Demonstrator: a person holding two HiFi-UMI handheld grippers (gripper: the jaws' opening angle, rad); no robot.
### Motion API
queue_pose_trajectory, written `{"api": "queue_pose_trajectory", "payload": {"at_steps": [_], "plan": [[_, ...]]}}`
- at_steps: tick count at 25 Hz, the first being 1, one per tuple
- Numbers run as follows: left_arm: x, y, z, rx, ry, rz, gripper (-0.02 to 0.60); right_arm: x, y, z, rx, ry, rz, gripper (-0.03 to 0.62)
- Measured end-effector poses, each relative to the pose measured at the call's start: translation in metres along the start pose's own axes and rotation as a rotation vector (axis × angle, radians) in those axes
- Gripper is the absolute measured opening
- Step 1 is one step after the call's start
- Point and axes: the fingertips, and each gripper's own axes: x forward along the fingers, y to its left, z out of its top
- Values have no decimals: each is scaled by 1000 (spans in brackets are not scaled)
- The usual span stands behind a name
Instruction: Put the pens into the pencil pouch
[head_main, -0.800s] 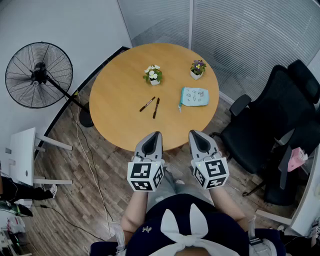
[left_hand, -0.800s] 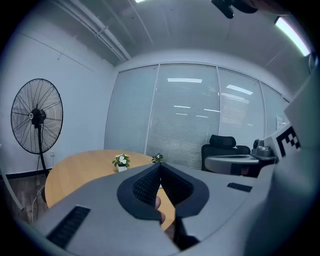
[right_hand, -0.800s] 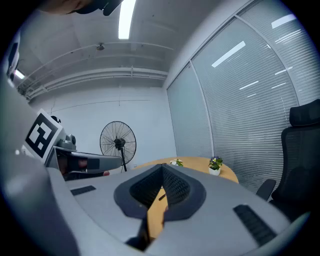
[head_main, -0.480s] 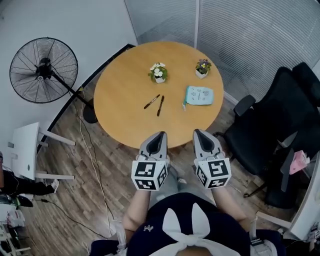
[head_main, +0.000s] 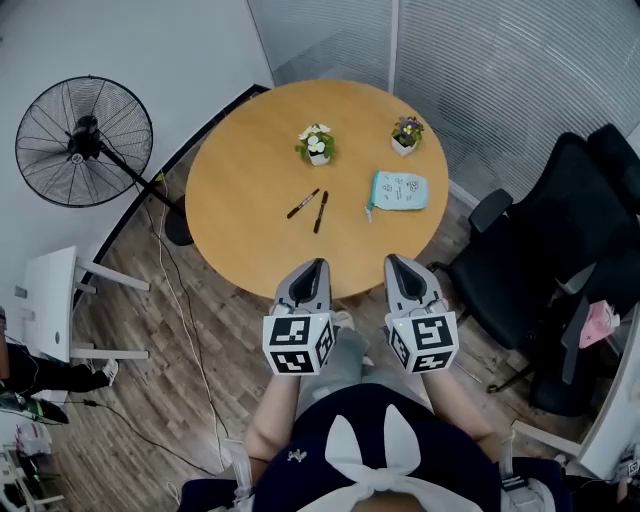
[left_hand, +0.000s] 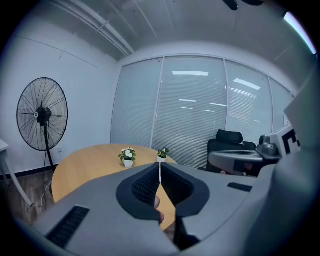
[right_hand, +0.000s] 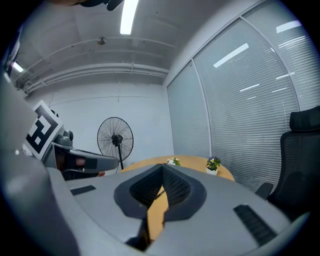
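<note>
Two dark pens (head_main: 303, 203) (head_main: 320, 211) lie side by side near the middle of the round wooden table (head_main: 240, 190). To their right lies the light blue pencil pouch (head_main: 396, 190), flat on the tabletop. My left gripper (head_main: 316, 267) and right gripper (head_main: 394, 262) hover side by side at the table's near edge, well short of the pens and pouch. Both are shut with nothing between the jaws. In the left gripper view my left gripper (left_hand: 160, 170) shows its tips meeting; in the right gripper view my right gripper (right_hand: 162, 167) does the same.
Two small potted plants (head_main: 316, 146) (head_main: 406, 135) stand at the table's far side. A standing fan (head_main: 78, 143) is on the left, a black office chair (head_main: 560, 230) on the right, a white stool (head_main: 55, 305) lower left. Glass walls with blinds lie beyond.
The view has shifted slightly, so the table sits a little higher in the frame. Both grippers stay shut and side by side at the near edge.
</note>
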Motion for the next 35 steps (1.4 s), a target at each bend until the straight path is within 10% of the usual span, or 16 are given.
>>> {"api": "queue_pose_trajectory", "payload": {"at_steps": [10, 35], "plan": [[33, 15, 1, 16, 30, -19, 193, 35, -12, -3, 26, 38, 31, 167], [120, 94, -3, 5, 158, -14, 204, 131, -79, -28, 84, 201, -49, 170]]}}
